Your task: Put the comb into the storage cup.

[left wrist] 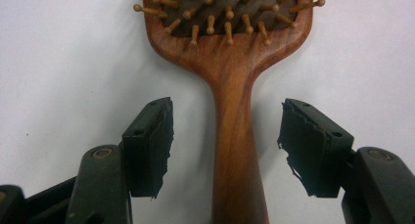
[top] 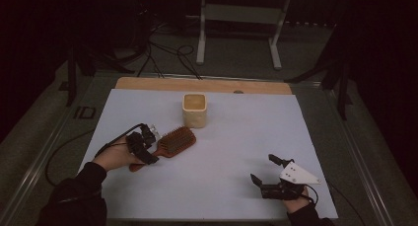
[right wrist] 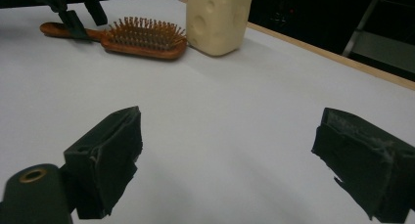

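A wooden hairbrush (top: 175, 141) lies bristles-up on the white sheet, its handle pointing toward the person's left hand. My left gripper (top: 148, 146) straddles that handle. In the left gripper view the handle (left wrist: 235, 155) runs between the two black pads (left wrist: 151, 145), with a gap showing on each side, so the jaws stand open around it. My right gripper (top: 262, 168) rests near the front right of the sheet, open with nothing between its pads (right wrist: 110, 158). From the right gripper view the hairbrush (right wrist: 142, 40) and the left gripper (right wrist: 78, 16) show far off.
A cream square cup (top: 194, 110) with dimpled sides (right wrist: 219, 18) stands upright just behind the brush head. The white sheet (top: 231, 137) covers a wooden tabletop whose far edge (top: 202, 84) is bare. Cables and a metal stand lie on the floor beyond.
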The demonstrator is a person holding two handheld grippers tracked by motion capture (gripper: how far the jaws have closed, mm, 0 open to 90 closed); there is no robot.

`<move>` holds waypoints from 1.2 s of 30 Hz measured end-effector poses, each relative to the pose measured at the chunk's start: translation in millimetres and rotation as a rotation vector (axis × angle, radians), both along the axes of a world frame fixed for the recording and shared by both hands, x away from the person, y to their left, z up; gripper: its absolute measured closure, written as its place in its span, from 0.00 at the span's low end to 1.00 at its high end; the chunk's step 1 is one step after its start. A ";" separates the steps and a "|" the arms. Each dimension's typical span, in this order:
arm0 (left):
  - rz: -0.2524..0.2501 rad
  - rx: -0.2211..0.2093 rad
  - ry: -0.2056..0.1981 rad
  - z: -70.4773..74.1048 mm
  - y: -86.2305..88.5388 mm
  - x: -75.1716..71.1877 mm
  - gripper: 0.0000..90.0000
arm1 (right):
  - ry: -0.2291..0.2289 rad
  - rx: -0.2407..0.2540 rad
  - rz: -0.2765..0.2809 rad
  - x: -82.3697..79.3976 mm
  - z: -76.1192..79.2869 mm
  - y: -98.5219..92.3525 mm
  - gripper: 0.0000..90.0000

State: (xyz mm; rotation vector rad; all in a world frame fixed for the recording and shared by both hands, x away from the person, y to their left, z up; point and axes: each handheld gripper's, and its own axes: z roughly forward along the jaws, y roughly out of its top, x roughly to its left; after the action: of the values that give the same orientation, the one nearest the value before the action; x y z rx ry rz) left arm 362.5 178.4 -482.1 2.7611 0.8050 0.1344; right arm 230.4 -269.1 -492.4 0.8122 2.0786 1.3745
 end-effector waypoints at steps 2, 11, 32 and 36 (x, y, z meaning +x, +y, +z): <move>-0.004 0.013 0.007 -0.8 -1.2 0.3 0.44 | -0.005 -0.002 0.001 -0.2 0.2 0.0 0.11; -0.009 0.038 0.024 -3.3 -6.5 3.4 0.58 | -0.001 0.001 0.001 -0.1 0.0 0.2 0.11; -0.008 0.085 0.108 -6.4 -17.3 13.8 0.77 | 0.002 0.003 0.008 0.2 -0.1 0.2 0.11; 0.003 0.100 0.126 -6.7 -20.1 15.9 0.78 | -0.001 -0.003 0.010 0.0 0.0 0.3 0.11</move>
State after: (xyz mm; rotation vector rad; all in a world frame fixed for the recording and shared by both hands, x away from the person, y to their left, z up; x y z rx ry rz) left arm 378.4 158.3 -488.9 2.8868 0.8560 0.0007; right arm 230.4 -268.8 -492.5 0.8011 2.0858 1.3769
